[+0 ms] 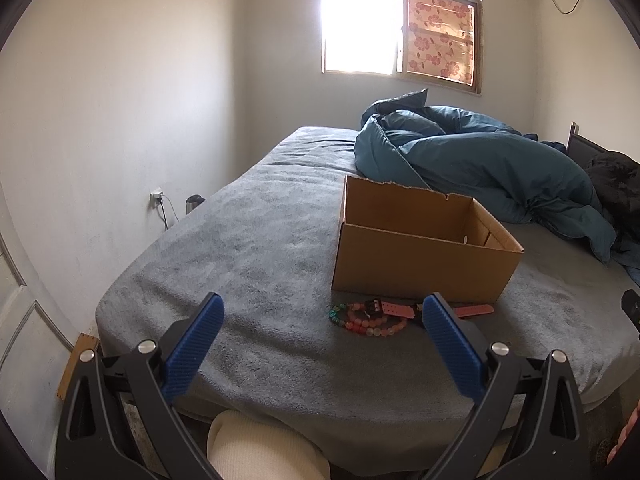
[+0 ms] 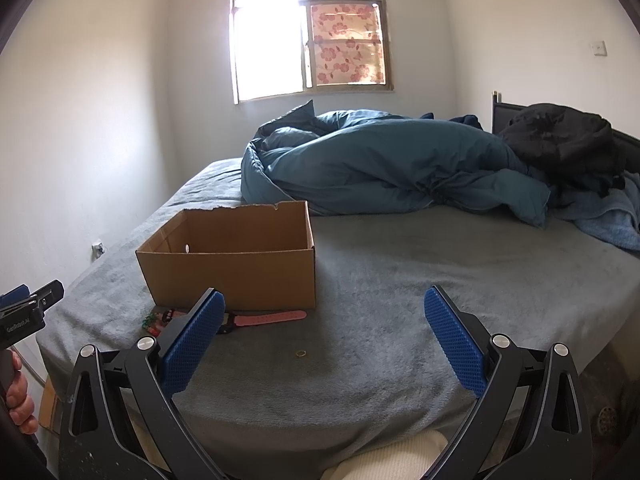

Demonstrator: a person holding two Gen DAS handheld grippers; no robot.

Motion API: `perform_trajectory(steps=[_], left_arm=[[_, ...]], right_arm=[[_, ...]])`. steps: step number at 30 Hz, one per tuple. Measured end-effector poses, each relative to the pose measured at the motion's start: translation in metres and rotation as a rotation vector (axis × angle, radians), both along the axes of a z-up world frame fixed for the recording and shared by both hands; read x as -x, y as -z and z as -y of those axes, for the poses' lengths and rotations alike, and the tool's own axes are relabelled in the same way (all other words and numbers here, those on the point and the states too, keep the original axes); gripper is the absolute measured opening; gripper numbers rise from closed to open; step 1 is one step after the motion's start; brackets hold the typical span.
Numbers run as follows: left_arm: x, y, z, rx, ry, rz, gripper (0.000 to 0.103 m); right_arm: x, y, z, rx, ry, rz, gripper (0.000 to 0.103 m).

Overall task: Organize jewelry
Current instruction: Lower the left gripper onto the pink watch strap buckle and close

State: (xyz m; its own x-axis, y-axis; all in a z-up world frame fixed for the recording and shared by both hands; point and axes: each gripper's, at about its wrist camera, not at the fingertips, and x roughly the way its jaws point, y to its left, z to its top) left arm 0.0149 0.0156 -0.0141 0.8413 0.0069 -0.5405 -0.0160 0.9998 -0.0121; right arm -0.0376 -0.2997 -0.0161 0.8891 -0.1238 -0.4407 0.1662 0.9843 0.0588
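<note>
A: Where's the jewelry?

B: All on the bed (image 1: pixel 248 240), on the grey cover, near its front edge. A bead bracelet (image 1: pixel 366 320) lies just in front of the box (image 1: pixel 416 268), and a pink watch (image 1: pixel 396 310) lies touching it, between the beads and the box wall. In the right wrist view the watch (image 2: pixel 264 318) stretches along the foot of the box (image 2: pixel 232 276) and the beads (image 2: pixel 154 322) are partly hidden behind a gripper finger.

A: Anything else?

B: A small ring (image 2: pixel 301 354), alone on the cover, apart from the watch and nearer the bed's front edge.

A: And the box?

B: Brown cardboard, open at the top, its back edge torn. I can't see the bottom, so I can't tell what it holds.

A: The grippers?

B: The left gripper (image 1: pixel 322 312) is spread wide and holds nothing; it hangs above the front of the bed, pointed at the beads. The right gripper (image 2: pixel 324 308) is equally wide apart, holding nothing, with the ring showing between its fingers, lower down.

A: Behind the box?

B: A crumpled blue duvet (image 2: pixel 380 164) farther back, and a window (image 2: pixel 308 32) on the back wall.
</note>
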Motion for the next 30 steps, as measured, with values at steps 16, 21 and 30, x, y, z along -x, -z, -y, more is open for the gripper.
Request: perform_trajectory(steps=[16, 21, 30], left_arm=[[-0.053, 0.042, -0.001, 0.045, 0.118, -0.04, 0.097], [-0.081, 0.058, 0.011, 0.044, 0.168, -0.073, 0.091], [-0.131, 0.096, 0.029, 0.067, 0.24, -0.2, 0.064]], right_arm=[[-0.101, 0.04, 0.002, -0.144, -0.183, -0.161, 0.089], [-0.14, 0.068, 0.007, -0.207, -0.222, -0.239, 0.078], [-0.187, 0.109, 0.022, -0.271, -0.229, -0.346, 0.068]])
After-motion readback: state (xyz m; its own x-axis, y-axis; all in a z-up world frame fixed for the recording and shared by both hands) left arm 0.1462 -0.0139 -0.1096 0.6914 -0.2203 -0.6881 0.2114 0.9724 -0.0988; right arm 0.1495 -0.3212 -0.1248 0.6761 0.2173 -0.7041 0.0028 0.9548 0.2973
